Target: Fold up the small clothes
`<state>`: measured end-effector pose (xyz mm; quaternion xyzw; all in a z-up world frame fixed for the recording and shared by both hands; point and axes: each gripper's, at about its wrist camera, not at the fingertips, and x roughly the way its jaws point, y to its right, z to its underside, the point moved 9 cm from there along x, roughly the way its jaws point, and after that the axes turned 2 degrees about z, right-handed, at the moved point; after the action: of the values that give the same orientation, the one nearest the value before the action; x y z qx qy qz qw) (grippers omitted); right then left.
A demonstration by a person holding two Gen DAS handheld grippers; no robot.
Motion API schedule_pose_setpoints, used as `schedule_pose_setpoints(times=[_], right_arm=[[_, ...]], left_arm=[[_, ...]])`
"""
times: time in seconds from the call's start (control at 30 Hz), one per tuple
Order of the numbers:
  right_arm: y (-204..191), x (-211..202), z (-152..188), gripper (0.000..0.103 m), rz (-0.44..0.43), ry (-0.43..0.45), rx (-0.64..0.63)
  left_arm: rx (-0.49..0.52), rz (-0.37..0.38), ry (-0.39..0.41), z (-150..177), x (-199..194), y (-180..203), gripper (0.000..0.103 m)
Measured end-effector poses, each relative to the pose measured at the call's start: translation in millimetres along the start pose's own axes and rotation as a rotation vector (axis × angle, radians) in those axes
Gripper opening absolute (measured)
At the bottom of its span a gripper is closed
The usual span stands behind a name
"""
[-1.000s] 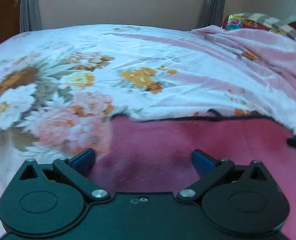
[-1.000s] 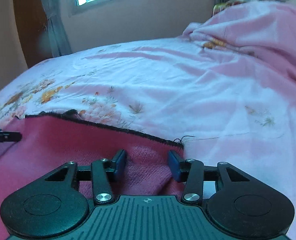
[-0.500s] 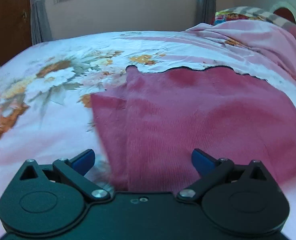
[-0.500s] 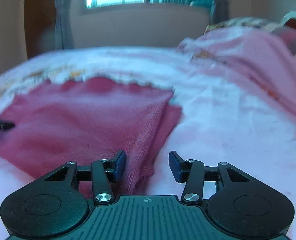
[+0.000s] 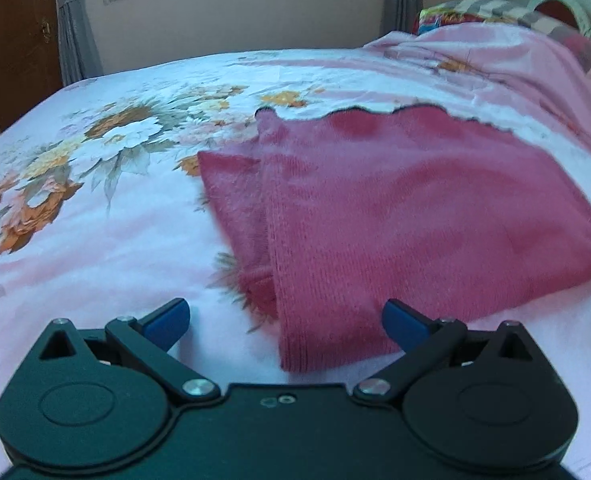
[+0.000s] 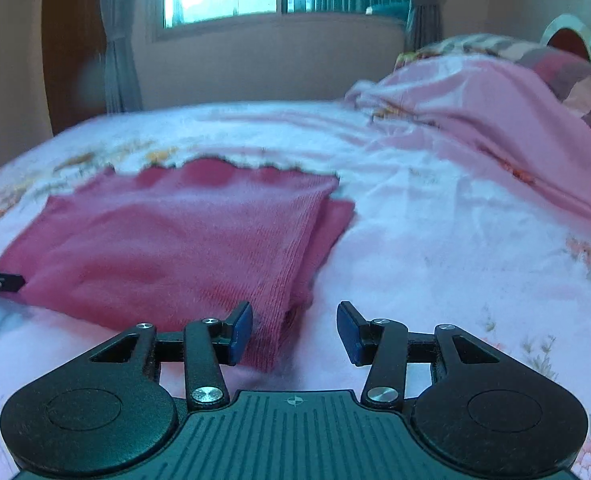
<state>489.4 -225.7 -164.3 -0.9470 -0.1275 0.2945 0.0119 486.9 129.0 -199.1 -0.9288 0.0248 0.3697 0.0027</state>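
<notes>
1. One magenta knit garment (image 5: pixel 395 216), folded flat, lay on the bed's floral sheet (image 5: pixel 95 208); two layered edges showed at each side.
2. One left gripper (image 5: pixel 285 322): jaws released wide, the garment's near left corner between them, untouched.
3. One right gripper (image 6: pixel 294 332): jaws parted, gripping nothing, the near right corner just beside its left pad.
4. One rumpled pink quilt (image 6: pixel 495 120) lay behind.

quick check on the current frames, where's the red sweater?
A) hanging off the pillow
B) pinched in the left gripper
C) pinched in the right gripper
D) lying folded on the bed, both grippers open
D: the red sweater lies flat in layers on the flowered bedsheet, and the left gripper and right gripper both stand open with no cloth pinched.
</notes>
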Motion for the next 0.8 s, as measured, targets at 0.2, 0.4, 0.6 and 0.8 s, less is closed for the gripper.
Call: schedule_pose_setpoints(times=[0.2,0.4,0.6,0.8], right_arm=[[15.3,-0.6,-18.1,0.047,-0.042,0.068,0.078],[23.9,11.1,-20.3,0.047,-0.060,0.073,0.092],[46.1,24.1,-15.7,0.047,-0.068,0.076,0.194],[52.3,23.2,-10.9,0.047,-0.084,0.073,0.228]], left_arm=[[-0.291,0.343,0.029,-24.2,35.7,-42.4,0.100],[-0.450,0.592,0.031,-48.7,72.9,-65.2,0.099],[-0.395,0.680,0.032,-57.4,84.6,-54.6,0.097],[-0.459,0.720,-0.005,-50.1,95.1,-54.4,0.029]])
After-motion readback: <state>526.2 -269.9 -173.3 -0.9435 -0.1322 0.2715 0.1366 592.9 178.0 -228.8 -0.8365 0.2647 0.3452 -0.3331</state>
